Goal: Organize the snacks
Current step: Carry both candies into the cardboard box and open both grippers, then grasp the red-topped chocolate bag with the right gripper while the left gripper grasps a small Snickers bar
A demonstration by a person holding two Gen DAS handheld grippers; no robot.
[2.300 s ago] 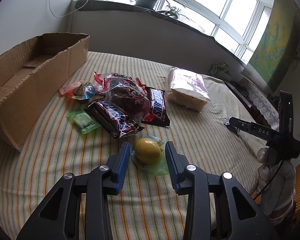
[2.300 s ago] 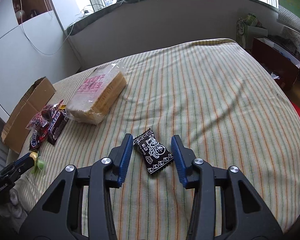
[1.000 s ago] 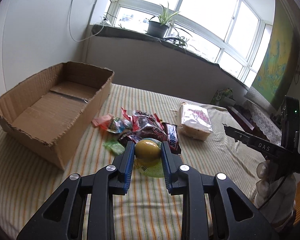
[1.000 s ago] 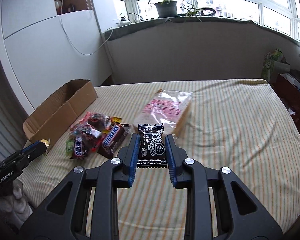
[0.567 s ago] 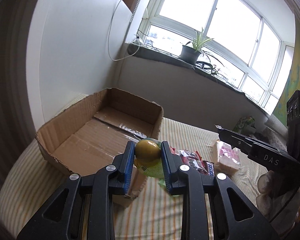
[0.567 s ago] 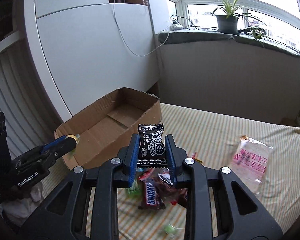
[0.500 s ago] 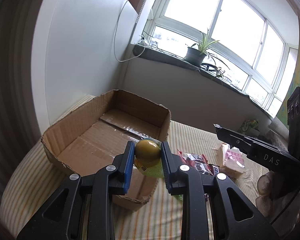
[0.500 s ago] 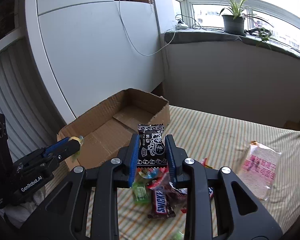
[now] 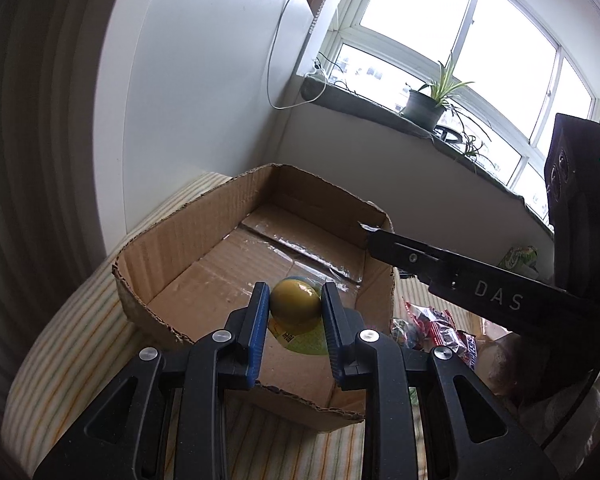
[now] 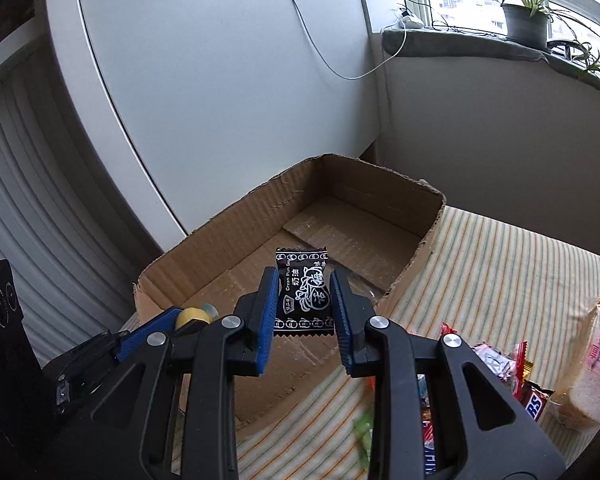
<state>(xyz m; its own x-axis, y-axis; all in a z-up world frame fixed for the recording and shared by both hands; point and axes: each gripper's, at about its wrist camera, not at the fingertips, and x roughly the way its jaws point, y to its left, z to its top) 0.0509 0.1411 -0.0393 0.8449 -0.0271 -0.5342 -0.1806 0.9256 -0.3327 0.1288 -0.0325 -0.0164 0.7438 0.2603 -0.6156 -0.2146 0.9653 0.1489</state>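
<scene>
Your left gripper (image 9: pixel 294 312) is clamped on a yellow ball snack (image 9: pixel 295 306) in clear wrap w/ a green label; the blue pads (image 9: pixel 259 322) press both sides, jaws nearly closed, only the ball's width between them. It hangs over the near end of the cardboard box (image 9: pixel 204 220), above the box floor, not touching it. Your right gripper (image 10: pixel 305 300) is clamped on a black candy packet (image 10: pixel 302 294) w/ white print; the packet stands upright between the pads (image 10: pixel 269 308), top edge poking above the fingertips, jaws nearly closed on its width. It also hangs over the box, approx. mid-length, clear of the floor. In the right wrist view the left gripper shows at lower left w/ the yellow ball at its tip, just inside the box's near wall. In the left wrist view the right gripper's black finger crosses in from the right, tip over the box's right wall. The box sits open-topped on a striped cloth (image 10: pixel 512 264), against the white wall (image 10: pixel 220 80); no snacks visible on its floor. Remaining snacks lie on the cloth right of the box: chocolate bars (image 10: pixel 534 400), a red-wrapped pile (image 9: pixel 428 320), a green candy (image 10: pixel 362 438), and a bread bag (image 10: pixel 592 360) further right. A potted plant (image 10: pixel 526 16) stands on the sill.
</scene>
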